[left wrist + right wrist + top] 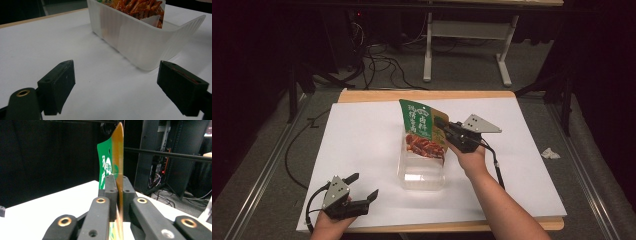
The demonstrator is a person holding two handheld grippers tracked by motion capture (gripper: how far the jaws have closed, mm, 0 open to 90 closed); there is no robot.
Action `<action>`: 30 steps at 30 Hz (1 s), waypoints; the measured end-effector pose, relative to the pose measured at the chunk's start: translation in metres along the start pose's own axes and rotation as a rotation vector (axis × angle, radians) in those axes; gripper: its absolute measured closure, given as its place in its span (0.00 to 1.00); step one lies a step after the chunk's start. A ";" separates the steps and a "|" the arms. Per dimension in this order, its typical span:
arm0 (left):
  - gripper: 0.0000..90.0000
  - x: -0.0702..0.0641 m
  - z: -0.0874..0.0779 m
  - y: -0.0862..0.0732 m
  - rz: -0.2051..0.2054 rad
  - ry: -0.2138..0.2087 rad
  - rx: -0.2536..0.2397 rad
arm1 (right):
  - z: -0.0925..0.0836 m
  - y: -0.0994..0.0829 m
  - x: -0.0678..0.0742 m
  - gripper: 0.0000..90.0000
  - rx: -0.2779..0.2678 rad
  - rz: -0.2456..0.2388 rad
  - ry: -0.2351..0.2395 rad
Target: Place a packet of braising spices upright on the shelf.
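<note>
Green and orange snack pouch (pixel 424 131) standing upright with its lower end inside the clear plastic tub (pixel 422 175), which sits on the white sheet (pixel 362 130). The right gripper (pixel 443 125), just right of the tub's far end, has its jaws clenched on the pouch's edge. The left gripper (pixel 362 186) rests on the sheet left of the tub's near end, jaws spread wide with nothing between them.

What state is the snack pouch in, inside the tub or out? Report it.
Partly in. The snack pouch stands upright with its lower end inside the clear tub, its top edge clamped by the right gripper.
</note>
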State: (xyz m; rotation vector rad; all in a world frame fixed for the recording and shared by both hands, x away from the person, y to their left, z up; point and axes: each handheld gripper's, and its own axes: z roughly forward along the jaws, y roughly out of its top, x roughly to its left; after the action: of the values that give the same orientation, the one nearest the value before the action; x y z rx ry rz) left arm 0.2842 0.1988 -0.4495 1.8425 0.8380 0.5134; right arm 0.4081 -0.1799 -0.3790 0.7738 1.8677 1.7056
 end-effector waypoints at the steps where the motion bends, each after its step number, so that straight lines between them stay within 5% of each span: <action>1: 0.17 0.000 0.000 0.000 -0.001 0.001 -0.001 | 0.001 0.001 0.000 0.89 0.004 -0.012 0.004; 9: 0.17 0.001 -0.002 -0.001 -0.002 0.004 0.000 | 0.001 0.010 -0.004 0.31 0.065 0.040 0.017; 12: 0.17 0.000 -0.002 -0.001 0.000 0.004 0.005 | -0.002 0.011 -0.004 0.22 0.089 0.015 -0.014; 19: 0.17 0.001 -0.002 -0.001 0.005 0.006 0.010 | -0.017 0.015 -0.008 0.17 0.098 0.027 -0.043; 26: 0.17 0.001 -0.001 -0.002 0.001 0.010 0.015 | -0.056 0.010 -0.018 0.16 0.099 0.038 -0.069; 30: 0.17 0.001 -0.001 -0.002 0.002 0.010 0.015 | -0.085 0.001 -0.024 0.16 0.103 0.021 -0.131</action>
State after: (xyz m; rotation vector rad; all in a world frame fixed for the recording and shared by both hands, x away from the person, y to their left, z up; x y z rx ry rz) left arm 0.2838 0.2008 -0.4508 1.8556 0.8495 0.5195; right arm 0.3672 -0.2574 -0.3703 0.9256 1.8756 1.5416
